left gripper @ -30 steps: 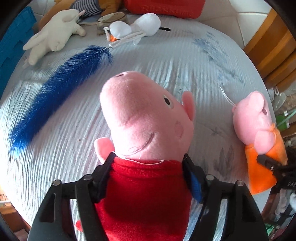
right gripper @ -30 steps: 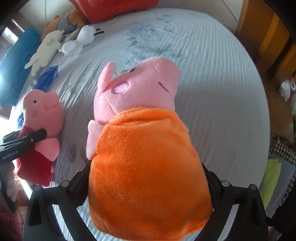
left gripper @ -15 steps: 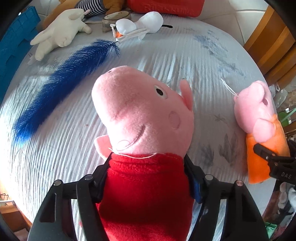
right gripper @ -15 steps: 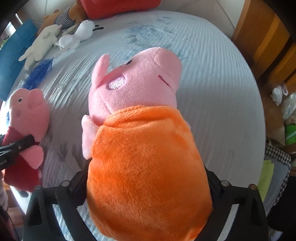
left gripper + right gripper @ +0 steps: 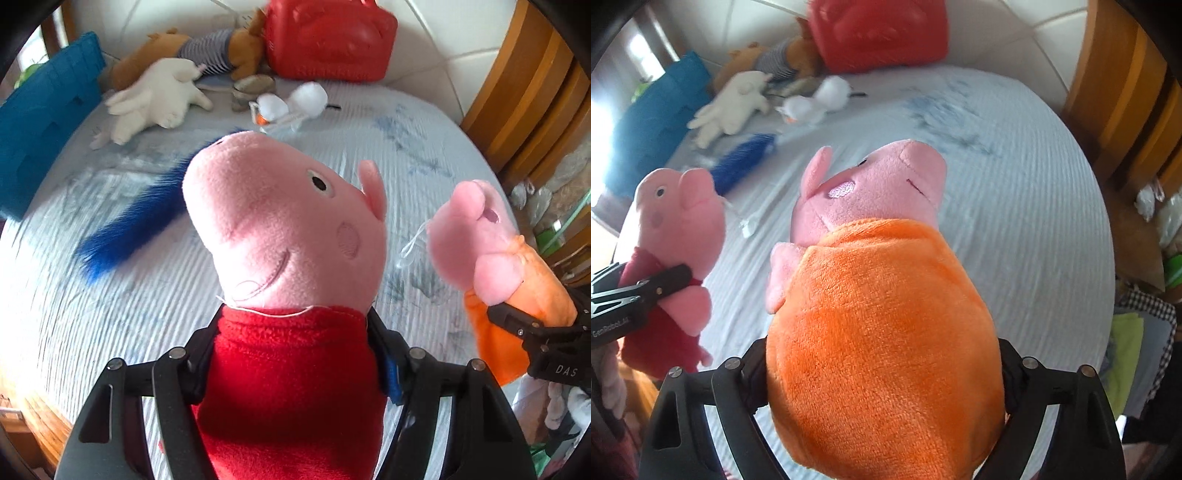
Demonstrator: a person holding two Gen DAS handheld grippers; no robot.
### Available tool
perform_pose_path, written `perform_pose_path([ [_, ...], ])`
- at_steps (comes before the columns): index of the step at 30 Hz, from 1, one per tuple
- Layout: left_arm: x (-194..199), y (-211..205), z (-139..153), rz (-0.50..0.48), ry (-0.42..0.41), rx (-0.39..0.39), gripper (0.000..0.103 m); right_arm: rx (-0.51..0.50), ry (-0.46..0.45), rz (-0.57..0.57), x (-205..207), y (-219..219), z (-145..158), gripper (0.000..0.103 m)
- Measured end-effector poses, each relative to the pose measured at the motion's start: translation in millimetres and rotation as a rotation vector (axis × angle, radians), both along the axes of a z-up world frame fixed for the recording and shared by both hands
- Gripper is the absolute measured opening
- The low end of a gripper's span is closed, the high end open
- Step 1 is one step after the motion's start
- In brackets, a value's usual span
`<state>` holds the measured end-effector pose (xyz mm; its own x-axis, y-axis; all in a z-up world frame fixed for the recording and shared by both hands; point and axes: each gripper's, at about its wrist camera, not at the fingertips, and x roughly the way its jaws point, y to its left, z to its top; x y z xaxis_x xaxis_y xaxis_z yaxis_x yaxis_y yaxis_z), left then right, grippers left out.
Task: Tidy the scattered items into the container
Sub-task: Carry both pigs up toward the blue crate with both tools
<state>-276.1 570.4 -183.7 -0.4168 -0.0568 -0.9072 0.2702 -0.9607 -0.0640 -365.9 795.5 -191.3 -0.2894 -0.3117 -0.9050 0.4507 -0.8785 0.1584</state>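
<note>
My left gripper (image 5: 291, 354) is shut on a pink pig plush in a red dress (image 5: 284, 258), held above the bed; it shows at the left of the right wrist view (image 5: 676, 236). My right gripper (image 5: 882, 373) is shut on a pink pig plush in an orange dress (image 5: 882, 317), also lifted; it shows at the right of the left wrist view (image 5: 491, 254). A blue box (image 5: 40, 122) stands at the bed's far left. A blue feather (image 5: 136, 225), a white rabbit plush (image 5: 155, 99) and a white snowman plush (image 5: 291, 105) lie on the bed.
A red bag (image 5: 325, 40) and a brown striped plush (image 5: 199, 55) lie at the head of the bed (image 5: 424, 155). A wooden cabinet (image 5: 535, 92) stands on the right. Clutter lies on the floor at the right (image 5: 1145, 321).
Both grippers have lifted their pig plushes off the bed and tilted up, so the head of the bed and the wall now show.
</note>
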Motion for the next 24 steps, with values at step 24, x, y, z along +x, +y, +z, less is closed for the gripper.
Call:
perform_pose_path([
  [24,202.4,-60.1,69.9,0.439,0.091,-0.066,0.068,-0.093,0.113,0.429,114.0,-121.2,55.6,0.091],
])
